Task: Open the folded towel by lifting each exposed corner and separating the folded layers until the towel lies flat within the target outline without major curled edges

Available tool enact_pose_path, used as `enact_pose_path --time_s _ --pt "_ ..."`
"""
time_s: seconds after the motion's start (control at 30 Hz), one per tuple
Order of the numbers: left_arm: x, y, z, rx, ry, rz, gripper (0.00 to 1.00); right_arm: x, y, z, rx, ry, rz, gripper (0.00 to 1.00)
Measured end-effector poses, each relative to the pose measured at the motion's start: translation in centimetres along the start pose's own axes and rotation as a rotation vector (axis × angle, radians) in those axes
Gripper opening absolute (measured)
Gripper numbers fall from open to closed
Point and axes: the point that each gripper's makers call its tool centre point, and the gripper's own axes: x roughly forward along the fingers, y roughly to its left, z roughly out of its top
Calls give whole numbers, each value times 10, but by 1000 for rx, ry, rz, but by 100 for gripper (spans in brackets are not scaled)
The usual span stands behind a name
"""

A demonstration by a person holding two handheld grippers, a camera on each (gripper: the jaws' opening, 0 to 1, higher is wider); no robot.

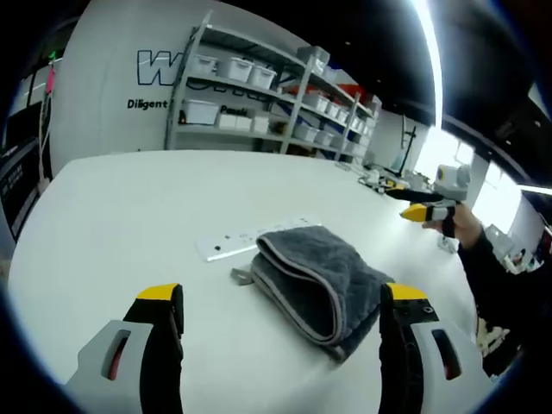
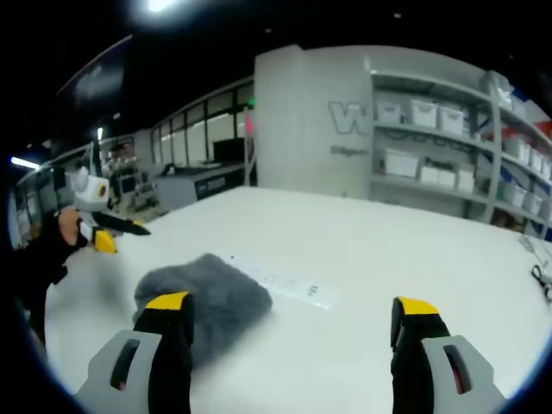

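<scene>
1. Left gripper (image 1: 280,315) fingers spread wide, holding nothing; right gripper (image 2: 289,323) likewise spread and bare.
2. White table (image 1: 112,224) carries all.
3. Folded grey towel (image 1: 315,276) lies lower centre, between the left jaws, nearer that gripper; layered edges face lower left.

We look along the right claw (image 2: 291,323), whose two yellow-tipped jaws stand wide apart above the white tabletop (image 2: 414,250), holding nothing. A folded grey towel (image 2: 203,289) lies on the tabletop just beyond the left jaw (part of it hidden behind that jaw). Beside the towel lies a long flat white strip (image 2: 280,280), seemingly touching its far edge. At the left edge we see the left claw (image 2: 112,231), held in a person's hand (image 2: 67,226) above the tabletop. Shelves with white bins (image 2: 431,138) stand behind.
</scene>
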Motion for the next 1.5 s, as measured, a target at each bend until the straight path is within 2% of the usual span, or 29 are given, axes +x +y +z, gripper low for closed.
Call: enact_pose_path --time_s 0.13,0.37,0.6,0.7,0.83,1.1,1.3,1.5 --pt "1 5 2 -18 3 -10 91 1 8 -5 12 6 18 96" --pt "10 -3 -15 -31 28 -19 91 5 18 -18 24 27 33 94" --pt "15 -10 -23 -41 44 -32 91 6 19 -26 34 42 35 94" --pt "18 -7 -24 -48 52 -39 90 7 21 -29 41 46 41 94" --pt "21 -15 -32 -58 62 -48 89 10 26 -34 61 53 54 93" --pt "28 -27 -47 -87 81 -71 86 15 34 -40 76 67 77 91" --pt "35 -32 -56 -113 95 -89 82 25 32 -47 84 96 98 89" --pt "38 -37 -56 -155 93 -115 78 29 33 -45 114 94 116 85"
